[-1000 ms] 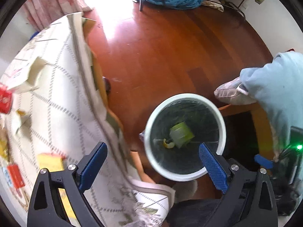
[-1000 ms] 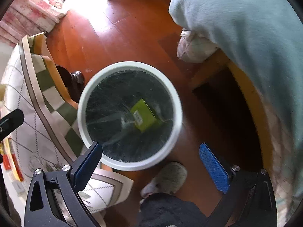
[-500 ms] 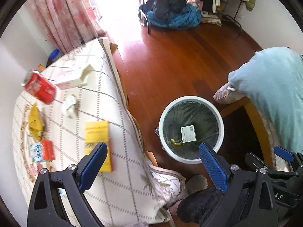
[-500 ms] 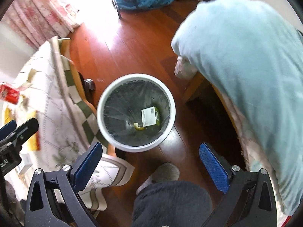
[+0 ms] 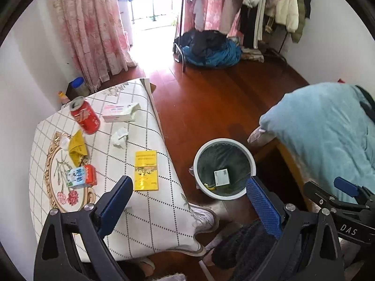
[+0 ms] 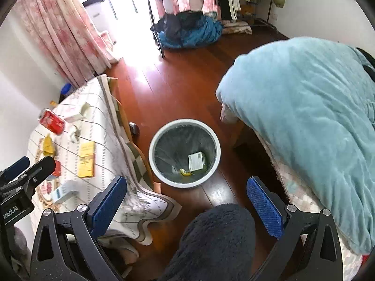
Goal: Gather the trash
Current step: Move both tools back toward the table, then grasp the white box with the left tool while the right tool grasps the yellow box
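A white round bin [image 5: 204, 147] [image 6: 161, 131] with a dark liner stands on the wooden floor and holds a green box [image 5: 221, 177] [image 6: 196, 161] and a banana peel [image 5: 209, 185]. On the table [image 5: 145, 229] lie a red can [image 5: 85, 116], a tissue box [image 5: 119, 114], a crumpled tissue [image 5: 120, 137], a yellow wrapper [image 5: 76, 148], a yellow box [image 5: 145, 170] and a blue-orange carton [image 5: 80, 177]. My left gripper [image 5: 187, 197] is open and empty, high over the table's edge and the bin. My right gripper [image 6: 186, 199] is open and empty above the floor near the bin.
A bed with a light blue blanket [image 6: 304, 117] fills the right side. A clothes rack with a heap of blue clothing [image 5: 211, 49] stands at the back, and pink curtains [image 5: 93, 28] hang at the left. The person's dark fuzzy knee [image 6: 218, 241] is at the bottom.
Both grippers have risen and drawn back from just above the bin, so the table and room now show. The green box has settled label-up in the bin.
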`<state>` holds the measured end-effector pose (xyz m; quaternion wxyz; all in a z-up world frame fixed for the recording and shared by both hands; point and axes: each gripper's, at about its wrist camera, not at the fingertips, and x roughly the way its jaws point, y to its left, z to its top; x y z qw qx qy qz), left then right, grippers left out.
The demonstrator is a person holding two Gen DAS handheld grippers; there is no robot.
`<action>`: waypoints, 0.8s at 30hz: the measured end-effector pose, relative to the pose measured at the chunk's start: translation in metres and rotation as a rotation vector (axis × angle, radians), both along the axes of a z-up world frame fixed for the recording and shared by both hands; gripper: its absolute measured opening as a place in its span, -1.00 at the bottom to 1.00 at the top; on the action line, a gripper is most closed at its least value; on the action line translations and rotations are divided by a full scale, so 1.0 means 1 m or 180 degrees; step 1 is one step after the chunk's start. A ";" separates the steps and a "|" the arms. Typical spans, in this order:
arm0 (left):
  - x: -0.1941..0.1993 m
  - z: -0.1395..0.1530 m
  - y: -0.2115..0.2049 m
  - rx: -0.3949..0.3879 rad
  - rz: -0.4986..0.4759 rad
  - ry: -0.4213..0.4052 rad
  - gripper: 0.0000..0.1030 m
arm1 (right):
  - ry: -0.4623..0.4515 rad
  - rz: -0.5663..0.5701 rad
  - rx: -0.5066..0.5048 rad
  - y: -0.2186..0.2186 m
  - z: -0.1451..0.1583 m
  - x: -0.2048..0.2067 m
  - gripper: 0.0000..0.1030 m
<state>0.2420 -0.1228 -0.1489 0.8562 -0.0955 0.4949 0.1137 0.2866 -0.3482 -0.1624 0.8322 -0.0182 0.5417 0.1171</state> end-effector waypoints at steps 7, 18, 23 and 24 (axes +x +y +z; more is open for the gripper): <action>-0.037 0.002 0.043 0.0114 0.0222 -0.0007 0.92 | 0.0074 0.0124 0.0303 0.029 0.015 -0.023 1.00; -0.055 -0.148 0.141 0.0695 -0.0231 0.1031 0.90 | 0.0912 0.0651 0.0069 0.146 -0.123 -0.041 1.00; -0.030 -0.195 0.141 0.0765 -0.0825 0.1354 0.73 | 0.1066 0.0620 -0.0119 0.163 -0.158 -0.025 1.00; -0.026 -0.201 0.138 0.0827 -0.0945 0.1392 0.57 | 0.1073 0.0606 -0.0145 0.164 -0.161 -0.021 1.00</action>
